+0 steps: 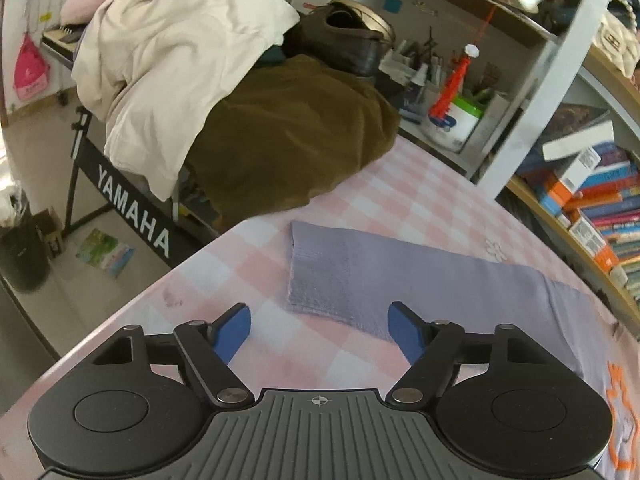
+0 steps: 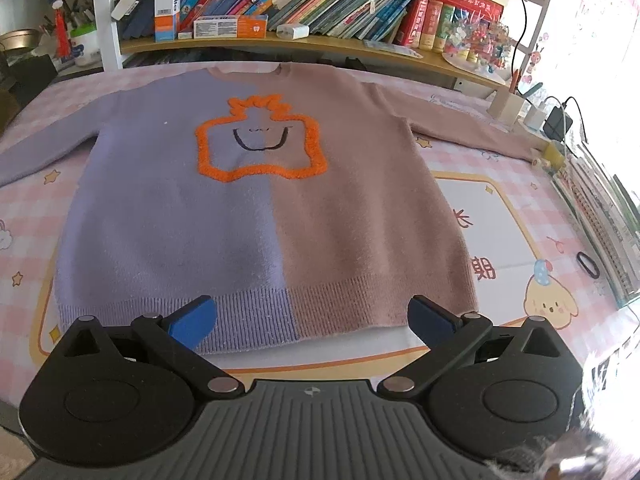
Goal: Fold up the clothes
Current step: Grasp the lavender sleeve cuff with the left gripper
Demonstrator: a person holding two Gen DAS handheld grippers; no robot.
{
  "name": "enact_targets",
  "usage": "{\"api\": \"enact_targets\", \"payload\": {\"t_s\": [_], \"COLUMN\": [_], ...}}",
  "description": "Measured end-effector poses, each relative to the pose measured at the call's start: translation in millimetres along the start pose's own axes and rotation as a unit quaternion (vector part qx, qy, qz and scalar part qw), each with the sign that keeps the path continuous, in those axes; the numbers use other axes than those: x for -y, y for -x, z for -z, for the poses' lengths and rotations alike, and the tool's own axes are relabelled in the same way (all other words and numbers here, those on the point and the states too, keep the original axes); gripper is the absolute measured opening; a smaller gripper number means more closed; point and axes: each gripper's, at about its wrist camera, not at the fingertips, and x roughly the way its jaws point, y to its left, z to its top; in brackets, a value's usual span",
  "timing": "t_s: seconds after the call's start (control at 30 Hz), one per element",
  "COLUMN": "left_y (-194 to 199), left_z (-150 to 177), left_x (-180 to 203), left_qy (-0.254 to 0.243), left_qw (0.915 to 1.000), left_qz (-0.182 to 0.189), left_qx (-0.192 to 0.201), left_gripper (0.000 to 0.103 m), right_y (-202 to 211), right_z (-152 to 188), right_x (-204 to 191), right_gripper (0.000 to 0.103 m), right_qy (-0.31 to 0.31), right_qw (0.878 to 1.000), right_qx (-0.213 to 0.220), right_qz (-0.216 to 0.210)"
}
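Note:
A sweater, half lilac and half dusty pink with an orange outlined face, lies flat and face up on the pink checked table cover. Both sleeves are spread sideways. My right gripper hovers just in front of the ribbed hem, open, with nothing between its blue pads. In the left wrist view the lilac sleeve stretches across the cover, its cuff toward the left. My left gripper stands open just short of the cuff's near edge, touching nothing.
A heap of clothes, cream over olive brown, sits at the table's far end on a keyboard stand. Bookshelves line the back. Chargers and cables and a black hair tie lie at the right edge.

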Motion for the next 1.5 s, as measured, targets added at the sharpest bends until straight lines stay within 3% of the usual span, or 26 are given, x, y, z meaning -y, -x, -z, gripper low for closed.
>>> {"api": "enact_targets", "payload": {"t_s": [0.3, 0.6, 0.67, 0.73, 0.93, 1.13, 1.5], "left_y": [-13, -21, -24, -27, -34, -38, -29], "left_z": [-5, -1, 0, 1, -1, -3, -2], "left_x": [8, 19, 23, 28, 24, 23, 34], "left_qy": [0.022, 0.084, 0.085, 0.079, 0.106, 0.116, 0.103], "left_qw": [0.9994, 0.9924, 0.9917, 0.9921, 0.9918, 0.9918, 0.9939], "left_qz": [0.025, 0.090, 0.096, 0.096, 0.070, 0.052, 0.040], "left_qx": [0.012, -0.007, -0.014, -0.020, -0.016, -0.011, 0.010], "left_gripper": [0.069, 0.068, 0.063, 0.039, 0.017, 0.007, 0.004], "right_y": [1, 0, 0, 0, 3, 3, -10], "right_z": [0, -2, -2, -3, -3, -3, -6], "right_x": [1, 1, 2, 3, 9, 17, 31], "right_gripper": [0.103, 0.103, 0.103, 0.103, 0.103, 0.103, 0.103], "right_qy": [0.004, 0.002, 0.000, -0.002, -0.010, -0.019, -0.016], "right_qw": [1.000, 1.000, 1.000, 1.000, 1.000, 0.999, 1.000], "right_qx": [-0.005, -0.004, -0.002, -0.001, 0.008, 0.008, 0.008], "right_qz": [0.012, 0.016, 0.017, 0.018, 0.025, 0.029, 0.011]}}
